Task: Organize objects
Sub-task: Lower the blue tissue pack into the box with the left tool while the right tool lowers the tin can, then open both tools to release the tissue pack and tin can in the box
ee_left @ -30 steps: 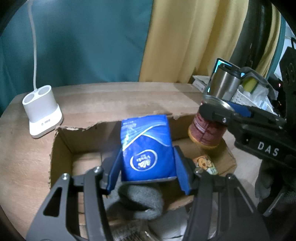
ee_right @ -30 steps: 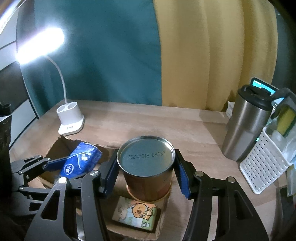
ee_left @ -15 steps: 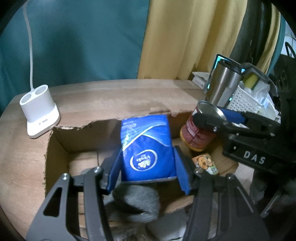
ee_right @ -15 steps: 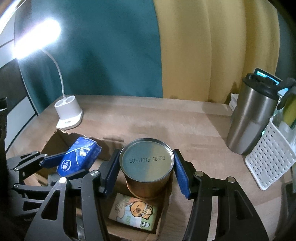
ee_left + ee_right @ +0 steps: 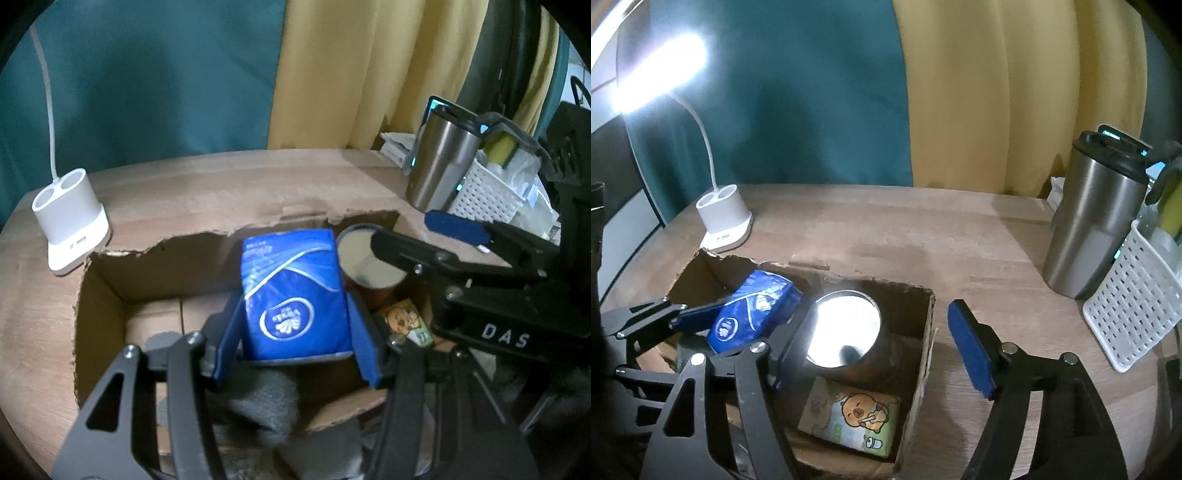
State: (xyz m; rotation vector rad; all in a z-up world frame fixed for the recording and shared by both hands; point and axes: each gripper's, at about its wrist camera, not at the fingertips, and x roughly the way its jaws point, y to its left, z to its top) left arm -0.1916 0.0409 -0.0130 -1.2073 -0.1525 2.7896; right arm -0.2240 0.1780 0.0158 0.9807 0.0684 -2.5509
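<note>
Can (image 5: 844,328) now stands upright in the torn cardboard box (image 5: 923,354), round shiny top up.
Right gripper (image 5: 882,347) has let go and spread wide; before, it squeezed the can. Left gripper (image 5: 295,332) squeezes a soft blue pack (image 5: 291,291), long side pointing away, over the box.
</note>
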